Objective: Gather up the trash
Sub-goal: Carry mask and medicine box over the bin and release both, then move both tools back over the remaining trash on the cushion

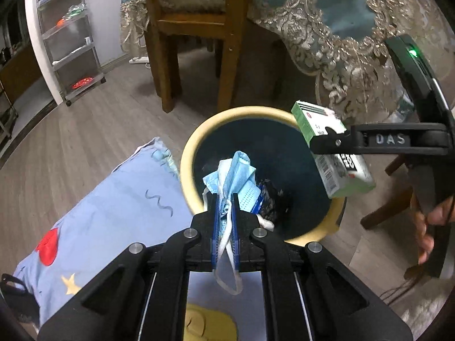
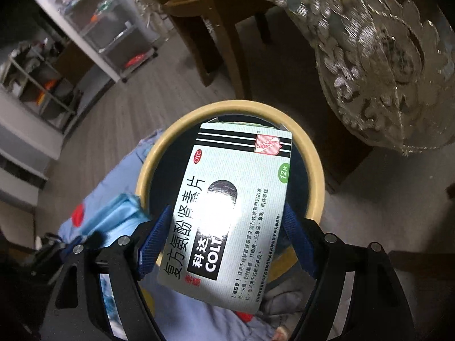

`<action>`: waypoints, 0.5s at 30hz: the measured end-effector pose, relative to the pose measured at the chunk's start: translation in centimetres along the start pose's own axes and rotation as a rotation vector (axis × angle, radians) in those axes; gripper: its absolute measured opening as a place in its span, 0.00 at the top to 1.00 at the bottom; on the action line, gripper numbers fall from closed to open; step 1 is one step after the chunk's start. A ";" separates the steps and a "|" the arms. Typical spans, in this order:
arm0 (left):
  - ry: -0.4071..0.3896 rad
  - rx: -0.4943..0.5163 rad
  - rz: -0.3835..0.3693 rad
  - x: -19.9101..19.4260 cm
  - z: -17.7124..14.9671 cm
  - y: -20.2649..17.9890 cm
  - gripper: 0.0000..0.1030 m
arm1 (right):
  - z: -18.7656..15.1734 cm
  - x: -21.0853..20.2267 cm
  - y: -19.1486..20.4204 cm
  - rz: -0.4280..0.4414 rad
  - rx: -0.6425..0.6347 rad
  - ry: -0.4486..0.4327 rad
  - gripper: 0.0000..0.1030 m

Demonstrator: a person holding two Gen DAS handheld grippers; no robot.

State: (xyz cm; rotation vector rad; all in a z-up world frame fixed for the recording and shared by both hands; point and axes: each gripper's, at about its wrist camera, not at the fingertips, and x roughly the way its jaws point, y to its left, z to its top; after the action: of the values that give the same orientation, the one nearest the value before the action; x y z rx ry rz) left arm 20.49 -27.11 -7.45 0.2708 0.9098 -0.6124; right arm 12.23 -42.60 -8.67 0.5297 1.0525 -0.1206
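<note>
My left gripper (image 1: 226, 199) is shut on a crumpled light-blue face mask (image 1: 236, 176), whose white ear loop dangles back between the fingers. It hangs over the near rim of a round bin (image 1: 187, 153) with a yellow rim and a dark inside, where some dark trash lies. My right gripper (image 2: 226, 213) holds a green-and-white medicine box (image 2: 227, 204) by its sides between the blue pads (image 2: 159, 236), above the bin's rim (image 2: 312, 164). The left wrist view shows the same box (image 1: 318, 122) at the bin's right edge. The mask (image 2: 119, 213) appears blurred at left.
A light-blue cushion (image 1: 99, 213) with red and yellow shapes lies left of the bin. Behind it stand a wooden chair (image 1: 199, 28) and a table with a lace cloth (image 1: 327, 28). A shelf cart (image 1: 71, 42) stands by the wall at far left. A person's hand (image 1: 432, 227) grips the right tool.
</note>
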 end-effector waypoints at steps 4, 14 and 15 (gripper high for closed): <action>-0.039 -0.040 -0.012 0.1 0.5 0.2 0.51 | 0.3 -0.4 -0.2 0.037 0.024 -0.038 0.11; -0.075 -0.044 0.055 -2.4 -1.5 1.2 0.21 | 0.4 -0.8 1.9 0.037 -0.030 -0.038 0.10; -0.078 -0.047 0.058 -2.9 -1.8 1.5 0.20 | 0.4 -1.0 2.3 0.030 -0.049 -0.042 0.10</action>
State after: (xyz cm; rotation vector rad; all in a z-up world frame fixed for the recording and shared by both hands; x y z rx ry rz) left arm 18.87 -23.99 -6.22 0.2288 0.8372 -0.5432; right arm 12.85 -41.00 -6.87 0.4965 1.0042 -0.0787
